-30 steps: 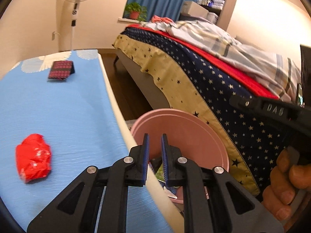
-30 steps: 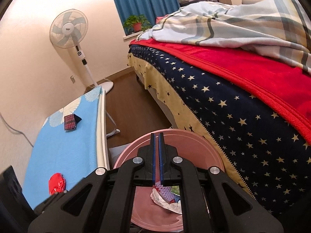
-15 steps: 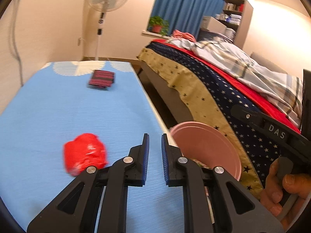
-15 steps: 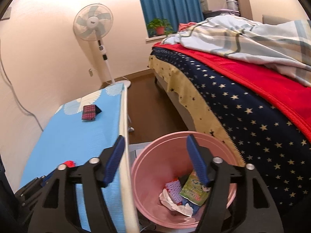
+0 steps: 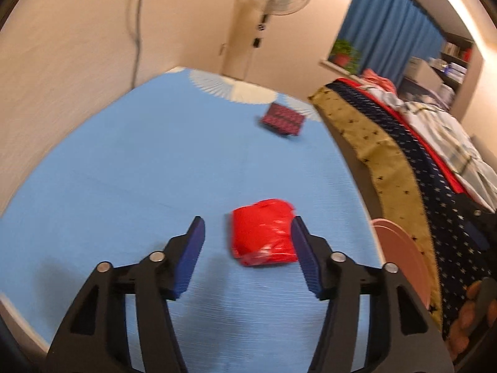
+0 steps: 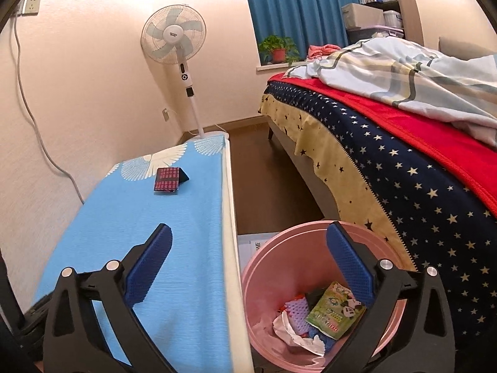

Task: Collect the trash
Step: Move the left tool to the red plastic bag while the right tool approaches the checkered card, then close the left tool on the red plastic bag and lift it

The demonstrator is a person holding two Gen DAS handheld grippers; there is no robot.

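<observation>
Meanwhile, one red wrapper waits between spreading jaws

Now the left gripper (image 5: 248, 239) hangs over the blue table (image 5: 130, 168) in the lower middle of the left wrist view, its jaws opening. One crumpled red wrapper (image 5: 264, 236) lies on the cloth between the two blue pads, close against the right-hand pad; the blur makes it unclear whether that pad touches it, and the left-hand pad stands clear of it. One dark patterned wallet (image 5: 282, 119) lies further up the table, toward the upper middle of the frame, well apart from the wrapper.

At the right edge of that view a sliver of the pink bin (image 5: 403, 248) shows beside the table, and a hand (image 5: 475, 314) sits in the lower right corner.

In the right wrist view the right gripper (image 6: 248, 261) fills the bottom of the frame, its jaws opening, already spread wide and with nothing between them. One pad stands over the table, the other over the single pink bin, lower centre-right. Inside the bin lie several pieces of rubbish: one green packet (image 6: 335, 310), one white crumpled paper (image 6: 295, 332), and a few purple and blue scraps I cannot count surely.

One standing fan (image 6: 174, 37) rises at upper centre, one potted plant (image 6: 279, 48) sits on the sill, and one bed (image 6: 403, 161) runs along the right.
</observation>
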